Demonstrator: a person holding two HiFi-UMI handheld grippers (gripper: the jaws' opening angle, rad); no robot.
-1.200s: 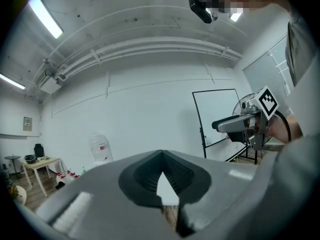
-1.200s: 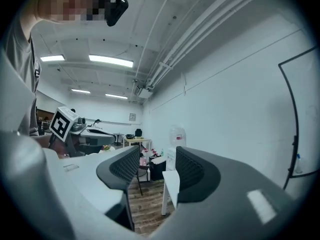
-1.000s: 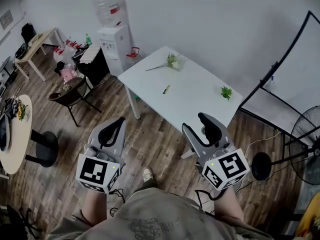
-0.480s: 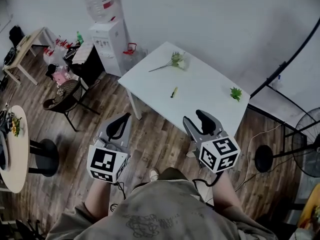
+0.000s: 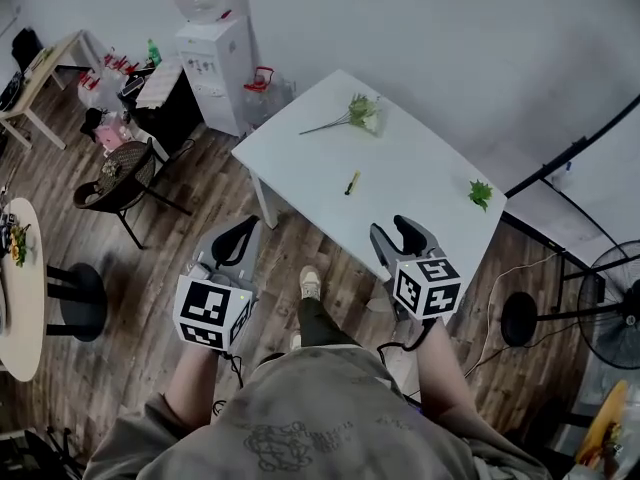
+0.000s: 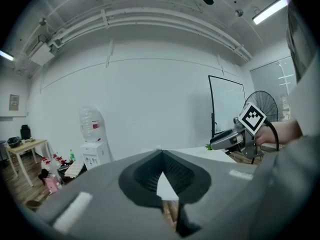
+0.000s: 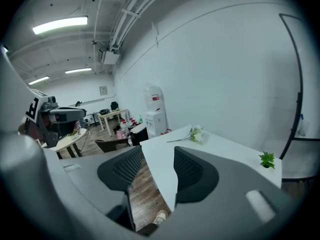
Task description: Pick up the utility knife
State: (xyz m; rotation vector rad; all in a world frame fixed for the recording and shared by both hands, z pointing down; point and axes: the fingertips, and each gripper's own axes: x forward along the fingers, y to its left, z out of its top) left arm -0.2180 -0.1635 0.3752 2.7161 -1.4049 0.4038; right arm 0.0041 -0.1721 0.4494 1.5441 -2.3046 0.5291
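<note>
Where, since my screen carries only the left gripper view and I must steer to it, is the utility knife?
Observer: The utility knife lies near the middle of the white table, in the head view.
Operator: Anything close to it?
Observer: No; the flower sprig lies apart, toward the far end.
Operator: Is the right claw ready?
Observer: The right claw is open, though its jaws have just been closing a little, nothing between them.
</note>
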